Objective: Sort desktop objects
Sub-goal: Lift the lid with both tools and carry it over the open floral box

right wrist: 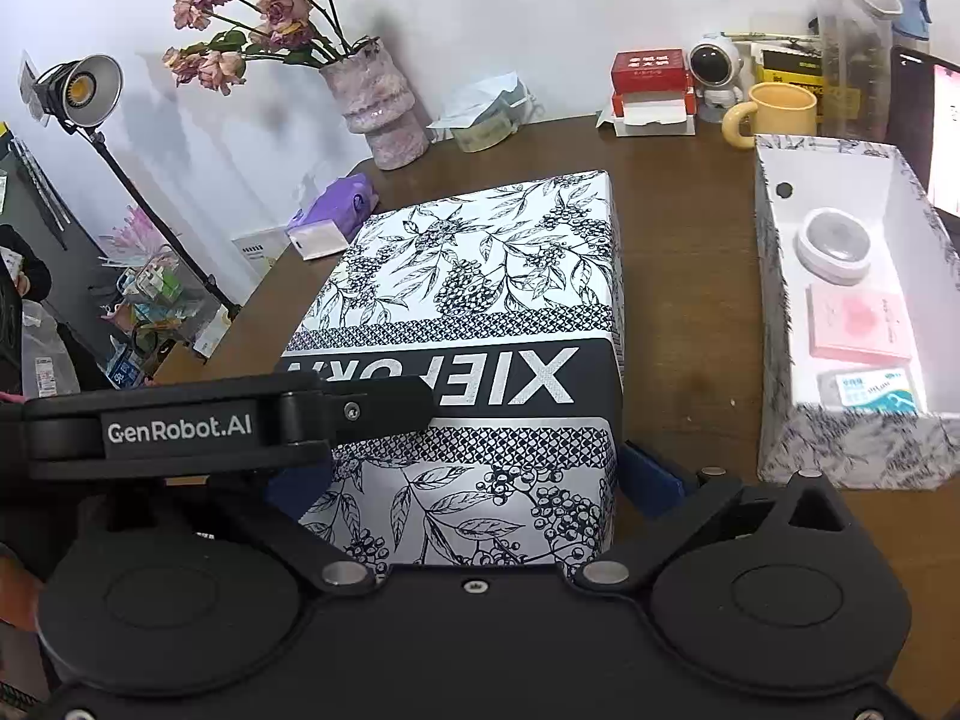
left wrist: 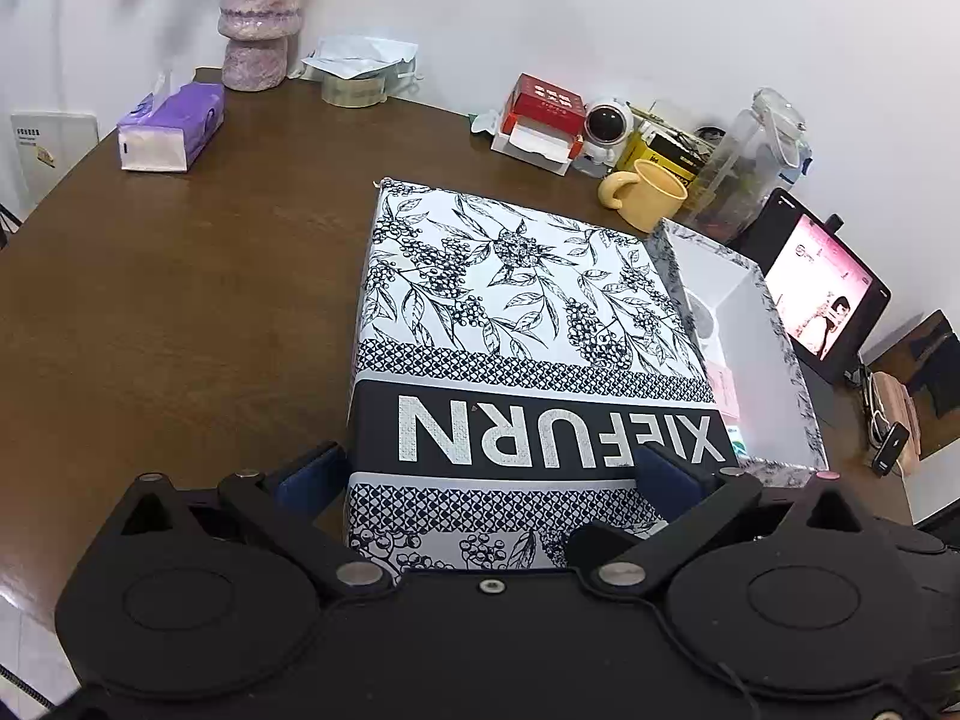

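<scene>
A box lid with a black-and-white leaf print and a dark "XIEFURN" band lies top up on the brown table. My left gripper is open, one blue pad left of the lid's near end, the other over the band. One left finger crosses the band in the right wrist view. My right gripper is open, its pads on either side of the lid's near end; contact is unclear. The matching open box holds a white round dish, a pink packet and a blue-white packet.
Along the wall stand a pink vase, a tape roll, a red box, a yellow mug and a clear jug. A purple tissue pack lies far left. A lit tablet stands behind the box.
</scene>
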`<action>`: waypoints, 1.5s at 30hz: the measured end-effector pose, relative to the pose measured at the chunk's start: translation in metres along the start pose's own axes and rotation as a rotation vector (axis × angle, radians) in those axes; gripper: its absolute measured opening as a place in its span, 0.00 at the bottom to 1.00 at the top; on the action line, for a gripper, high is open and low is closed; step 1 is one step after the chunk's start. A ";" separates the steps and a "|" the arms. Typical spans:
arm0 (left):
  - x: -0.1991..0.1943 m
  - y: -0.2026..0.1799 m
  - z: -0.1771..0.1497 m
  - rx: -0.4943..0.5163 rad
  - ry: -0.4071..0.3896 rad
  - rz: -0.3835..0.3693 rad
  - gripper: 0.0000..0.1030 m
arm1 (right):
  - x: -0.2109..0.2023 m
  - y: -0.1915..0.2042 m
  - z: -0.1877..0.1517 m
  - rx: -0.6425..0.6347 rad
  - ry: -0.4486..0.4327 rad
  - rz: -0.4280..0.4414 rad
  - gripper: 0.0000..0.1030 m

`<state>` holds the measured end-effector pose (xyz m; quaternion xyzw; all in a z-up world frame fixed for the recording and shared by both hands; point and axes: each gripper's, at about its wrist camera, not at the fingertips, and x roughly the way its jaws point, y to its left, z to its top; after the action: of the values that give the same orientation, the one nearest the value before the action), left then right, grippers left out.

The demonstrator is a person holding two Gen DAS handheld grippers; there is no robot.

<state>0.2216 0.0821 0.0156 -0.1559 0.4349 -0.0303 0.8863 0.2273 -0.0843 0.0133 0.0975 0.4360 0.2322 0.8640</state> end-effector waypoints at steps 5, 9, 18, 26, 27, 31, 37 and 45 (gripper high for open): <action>-0.009 -0.010 -0.018 -0.001 -0.003 -0.004 1.00 | -0.016 -0.002 -0.016 -0.001 -0.004 -0.007 0.99; -0.017 -0.020 -0.031 -0.002 -0.009 -0.008 1.00 | -0.031 -0.006 -0.028 -0.004 -0.011 -0.009 1.00; -0.031 -0.052 -0.064 0.005 -0.020 -0.015 1.00 | -0.069 -0.021 -0.058 0.001 -0.034 -0.010 0.99; -0.042 -0.085 -0.098 0.016 -0.014 -0.039 1.00 | -0.107 -0.040 -0.088 0.012 -0.048 -0.034 0.99; -0.043 -0.089 -0.102 0.019 -0.012 -0.044 1.00 | -0.111 -0.042 -0.091 0.015 -0.049 -0.037 0.99; -0.045 -0.104 -0.114 0.031 0.000 -0.060 1.00 | -0.128 -0.052 -0.104 0.032 -0.057 -0.058 1.00; -0.047 -0.120 -0.128 0.048 0.011 -0.081 1.00 | -0.145 -0.062 -0.119 0.049 -0.070 -0.080 1.00; -0.041 -0.130 -0.136 0.054 0.031 -0.103 1.00 | -0.155 -0.072 -0.129 0.071 -0.078 -0.105 0.99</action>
<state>0.1003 -0.0678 0.0082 -0.1535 0.4391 -0.0901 0.8806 0.0678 -0.2267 0.0184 0.1139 0.4146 0.1669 0.8873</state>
